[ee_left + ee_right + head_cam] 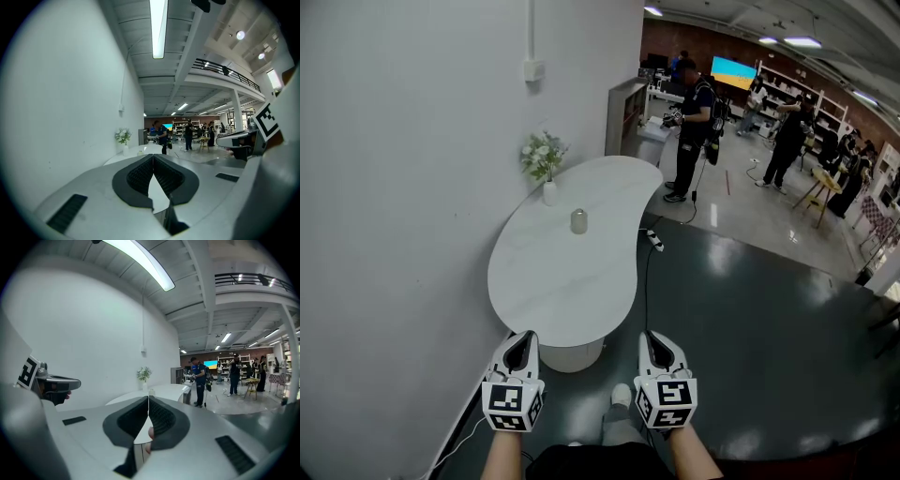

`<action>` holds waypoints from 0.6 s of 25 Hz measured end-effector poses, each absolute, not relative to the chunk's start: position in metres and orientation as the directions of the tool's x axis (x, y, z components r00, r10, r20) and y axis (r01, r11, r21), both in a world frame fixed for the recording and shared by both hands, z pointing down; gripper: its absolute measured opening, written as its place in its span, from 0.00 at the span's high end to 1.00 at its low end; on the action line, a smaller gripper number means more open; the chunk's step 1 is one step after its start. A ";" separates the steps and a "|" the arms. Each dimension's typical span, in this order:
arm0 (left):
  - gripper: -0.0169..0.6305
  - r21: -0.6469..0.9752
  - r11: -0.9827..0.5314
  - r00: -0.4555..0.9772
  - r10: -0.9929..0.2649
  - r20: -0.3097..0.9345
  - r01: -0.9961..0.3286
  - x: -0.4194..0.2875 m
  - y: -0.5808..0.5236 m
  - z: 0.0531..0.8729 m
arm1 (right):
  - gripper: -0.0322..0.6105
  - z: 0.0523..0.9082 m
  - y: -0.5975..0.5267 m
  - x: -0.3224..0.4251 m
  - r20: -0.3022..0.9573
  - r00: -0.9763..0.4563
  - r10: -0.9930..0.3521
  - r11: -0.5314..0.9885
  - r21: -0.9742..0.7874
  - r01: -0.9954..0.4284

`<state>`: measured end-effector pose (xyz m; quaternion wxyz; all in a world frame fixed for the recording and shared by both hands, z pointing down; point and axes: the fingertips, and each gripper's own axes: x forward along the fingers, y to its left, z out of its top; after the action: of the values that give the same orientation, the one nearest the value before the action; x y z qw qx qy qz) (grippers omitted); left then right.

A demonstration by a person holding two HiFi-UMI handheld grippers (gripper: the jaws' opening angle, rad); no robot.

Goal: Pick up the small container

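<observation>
The small container [578,221], a short grey-green cylinder, stands upright near the middle of the white kidney-shaped table [572,281]. It is tiny and far off in the left gripper view [140,153] and in the right gripper view [152,391]. My left gripper [523,338] hovers at the table's near edge, jaws shut and empty [153,157]. My right gripper [654,339] is held beside it, just off the table's near right edge, also shut with nothing between its pads [148,400]. Both are well short of the container.
A white vase of flowers [546,167] stands at the table's far left, against the white wall [403,187]. A power strip [654,241] and its cable lie on the dark floor to the right. Several people [694,127] stand in the background.
</observation>
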<state>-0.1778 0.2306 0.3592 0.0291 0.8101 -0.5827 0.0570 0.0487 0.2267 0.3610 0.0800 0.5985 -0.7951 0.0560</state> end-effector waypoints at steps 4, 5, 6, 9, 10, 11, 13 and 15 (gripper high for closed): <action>0.95 -0.030 -0.316 0.309 -0.942 0.131 -0.948 -0.177 0.213 0.362 | 0.85 0.365 0.207 0.049 0.187 -0.277 -0.942 0.281 -0.006 -0.960; 0.95 -0.031 -0.314 0.307 -0.942 0.132 -0.949 -0.177 0.208 0.362 | 0.85 0.365 0.201 0.049 0.186 -0.280 -0.942 0.284 -0.008 -0.959; 0.95 -0.032 -0.312 0.305 -0.943 0.134 -0.950 -0.176 0.203 0.363 | 0.85 0.365 0.196 0.049 0.185 -0.283 -0.941 0.286 -0.008 -0.958; 0.95 -0.034 -0.306 0.299 -0.944 0.137 -0.951 -0.172 0.188 0.363 | 0.85 0.366 0.179 0.052 0.186 -0.292 -0.938 0.295 -0.008 -0.955; 0.95 -0.034 -0.305 0.297 -0.945 0.139 -0.952 -0.171 0.183 0.364 | 0.85 0.366 0.174 0.053 0.187 -0.295 -0.937 0.298 -0.008 -0.954; 0.95 -0.034 -0.303 0.296 -0.945 0.142 -0.952 -0.169 0.178 0.365 | 0.85 0.367 0.169 0.054 0.189 -0.297 -0.936 0.301 -0.008 -0.954; 0.95 -0.033 -0.301 0.293 -0.944 0.152 -0.953 -0.166 0.169 0.369 | 0.85 0.369 0.158 0.057 0.195 -0.301 -0.934 0.304 -0.013 -0.953; 0.95 -0.033 -0.296 0.288 -0.944 0.160 -0.955 -0.163 0.160 0.372 | 0.85 0.373 0.147 0.060 0.202 -0.306 -0.930 0.308 -0.019 -0.951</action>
<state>-0.1634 0.1595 0.3719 0.0346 0.8016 -0.5922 0.0745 0.0597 0.1471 0.3729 0.0768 0.5842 -0.8052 0.0672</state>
